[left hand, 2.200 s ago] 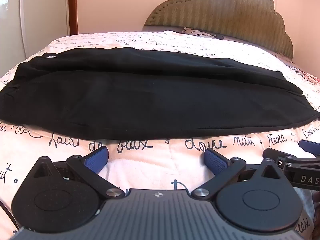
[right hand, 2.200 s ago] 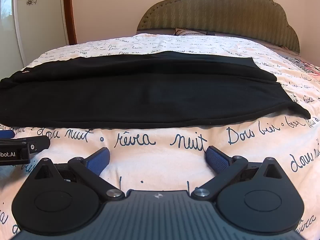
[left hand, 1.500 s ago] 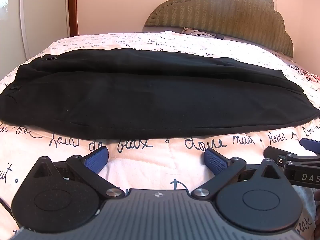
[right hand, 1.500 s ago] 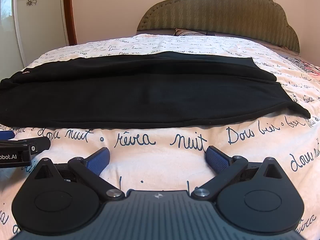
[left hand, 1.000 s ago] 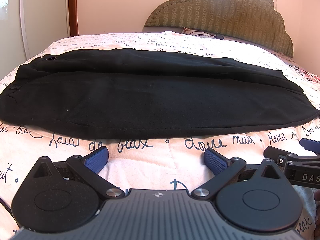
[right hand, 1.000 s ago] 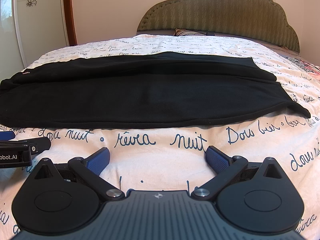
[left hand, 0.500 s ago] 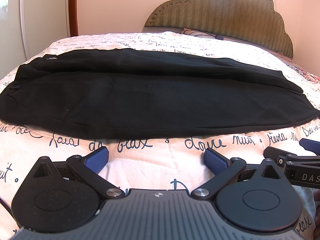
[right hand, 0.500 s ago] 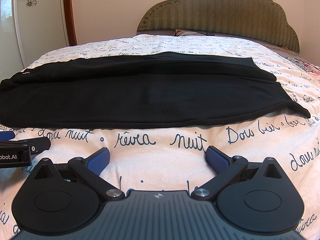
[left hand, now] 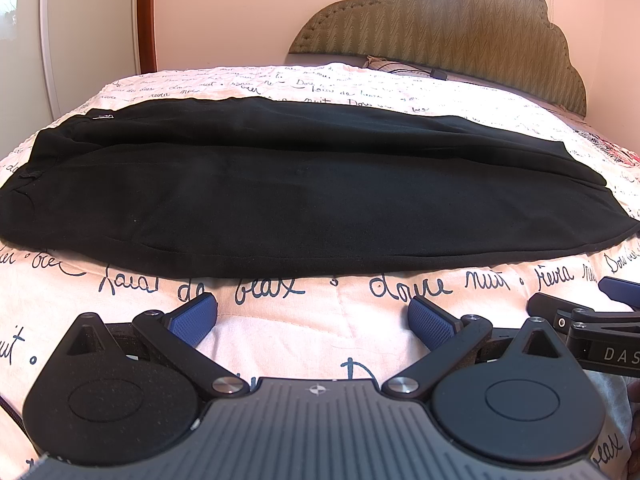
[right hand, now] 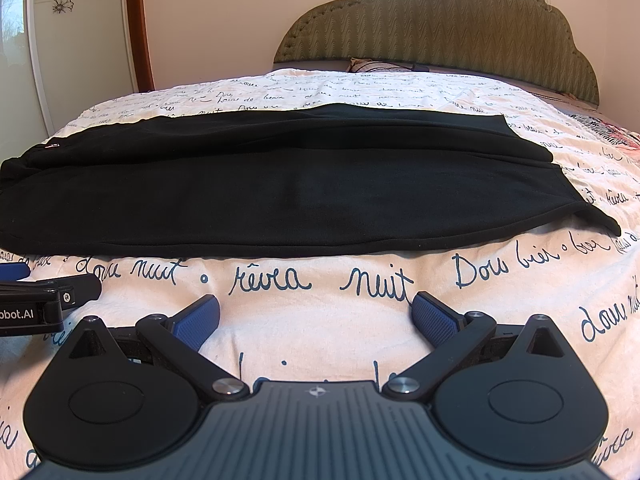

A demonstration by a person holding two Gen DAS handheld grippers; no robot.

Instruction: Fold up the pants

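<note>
Black pants (left hand: 280, 192) lie flat across the bed, one leg laid over the other, waistband at the left and leg ends at the right; they also show in the right wrist view (right hand: 280, 196). My left gripper (left hand: 312, 314) is open and empty, low over the bedspread just in front of the pants' near edge. My right gripper (right hand: 316, 314) is open and empty, also short of the near edge. Each gripper shows in the other's view: the right one at the right edge (left hand: 588, 320), the left one at the left edge (right hand: 44, 292).
The bed (right hand: 320, 280) has a white cover with dark script writing. A green padded headboard (right hand: 440, 20) stands at the far end, with a pillow (left hand: 394, 65) below it. A wooden door frame (left hand: 145, 16) and white wall are at the left.
</note>
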